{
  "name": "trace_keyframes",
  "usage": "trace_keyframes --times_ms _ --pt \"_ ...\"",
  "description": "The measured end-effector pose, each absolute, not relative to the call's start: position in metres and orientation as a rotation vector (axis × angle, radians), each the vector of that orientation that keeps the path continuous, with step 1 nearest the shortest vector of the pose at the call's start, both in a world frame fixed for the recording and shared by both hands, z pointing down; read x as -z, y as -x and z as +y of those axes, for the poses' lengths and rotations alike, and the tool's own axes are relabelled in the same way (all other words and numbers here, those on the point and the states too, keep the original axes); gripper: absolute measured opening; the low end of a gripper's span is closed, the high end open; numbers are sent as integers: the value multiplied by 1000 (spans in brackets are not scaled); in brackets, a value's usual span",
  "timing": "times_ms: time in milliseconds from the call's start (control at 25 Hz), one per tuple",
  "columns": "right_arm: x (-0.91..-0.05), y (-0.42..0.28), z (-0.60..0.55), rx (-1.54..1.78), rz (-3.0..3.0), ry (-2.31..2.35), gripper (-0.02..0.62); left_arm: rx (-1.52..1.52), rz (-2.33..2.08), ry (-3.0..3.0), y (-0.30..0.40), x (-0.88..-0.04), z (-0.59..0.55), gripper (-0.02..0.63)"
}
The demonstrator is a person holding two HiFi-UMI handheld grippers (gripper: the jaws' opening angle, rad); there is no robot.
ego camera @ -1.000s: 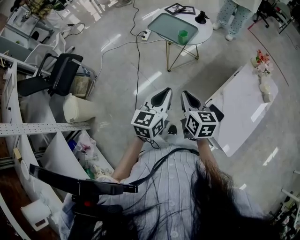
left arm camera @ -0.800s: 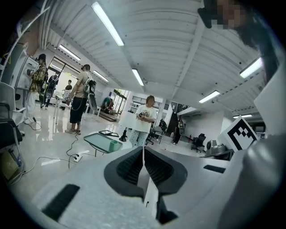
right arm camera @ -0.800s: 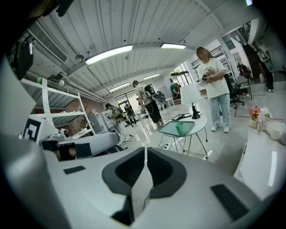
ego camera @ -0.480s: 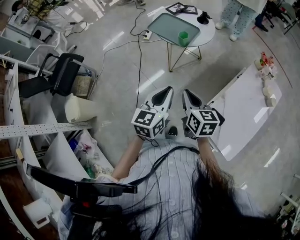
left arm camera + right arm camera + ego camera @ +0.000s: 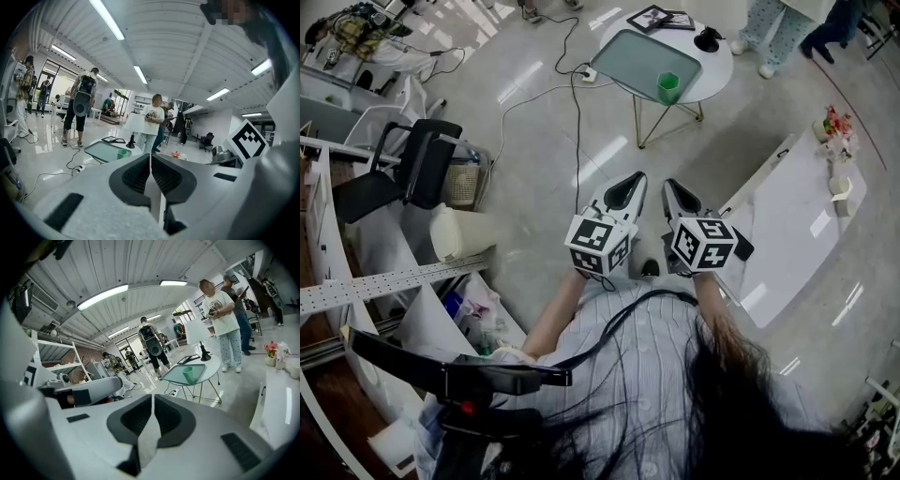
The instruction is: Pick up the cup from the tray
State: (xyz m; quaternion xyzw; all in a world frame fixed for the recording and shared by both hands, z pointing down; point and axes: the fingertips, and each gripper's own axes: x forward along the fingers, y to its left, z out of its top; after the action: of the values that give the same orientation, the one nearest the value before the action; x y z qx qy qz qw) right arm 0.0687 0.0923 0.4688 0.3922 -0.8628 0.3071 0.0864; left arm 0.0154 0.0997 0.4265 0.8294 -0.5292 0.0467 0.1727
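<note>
A green cup [image 5: 667, 87] stands on the near right part of a grey-green tray [image 5: 642, 56] on a round white table [image 5: 717, 62], far ahead of me. The same cup [image 5: 123, 153] [image 5: 189, 374] shows small in both gripper views. My left gripper [image 5: 635, 180] and right gripper [image 5: 667, 186] are held side by side in front of my body, well short of the table. Both have their jaws together with nothing between them, as the left gripper [image 5: 150, 157] and right gripper [image 5: 153, 398] views show.
A picture frame [image 5: 660, 18] and a black desk lamp [image 5: 706, 38] share the round table. A cable and power strip [image 5: 590, 72] lie on the floor to its left. A long white table [image 5: 792, 220] stands at right, an office chair [image 5: 412, 164] and shelves at left. A person [image 5: 771, 30] stands behind the round table.
Both grippers and I have moved forward towards the round table; the floor things have slid down the head view. The jaws stay together.
</note>
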Motion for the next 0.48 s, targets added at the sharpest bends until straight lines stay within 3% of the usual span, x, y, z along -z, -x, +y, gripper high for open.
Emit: trace_keyframes --times_ms 480 --pt "-470 -11 9 -989 -2527 -1261 37 -141 -1378 -2397 40 -426 10 15"
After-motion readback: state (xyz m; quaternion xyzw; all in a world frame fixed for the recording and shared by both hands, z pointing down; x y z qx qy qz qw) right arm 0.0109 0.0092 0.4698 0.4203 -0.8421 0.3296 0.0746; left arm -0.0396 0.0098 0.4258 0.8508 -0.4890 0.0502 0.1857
